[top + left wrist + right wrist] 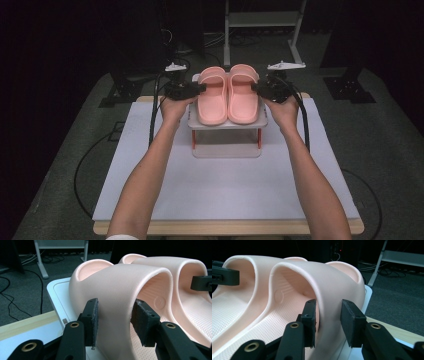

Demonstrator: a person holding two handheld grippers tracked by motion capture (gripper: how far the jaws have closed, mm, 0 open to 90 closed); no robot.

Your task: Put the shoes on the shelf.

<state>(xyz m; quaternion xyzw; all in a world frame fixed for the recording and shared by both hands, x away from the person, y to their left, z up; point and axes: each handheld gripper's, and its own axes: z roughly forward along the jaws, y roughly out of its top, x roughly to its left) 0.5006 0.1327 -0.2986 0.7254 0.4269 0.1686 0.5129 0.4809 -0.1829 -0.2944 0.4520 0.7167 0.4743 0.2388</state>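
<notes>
Pink rubber slide sandals, left one [213, 97] and right one [243, 95], sit side by side on a small white two-tier rack [227, 125]. Left gripper [113, 323] and right gripper [327, 323] each straddle an outer strap, jaws narrowly parted, pads seemingly just off it. A round embossed logo inside is unreadable.

Left hand-held gripper [200, 88]: black, brass-ringed screw holes | right hand-held gripper [256, 87]: black, grey plate, black cable | arms: bare

From above, the far end of the white two-tier plastic rack [227, 123] lies hidden beneath the pink rubber slides [228, 95]; forearms run off the bottom edge.
</notes>
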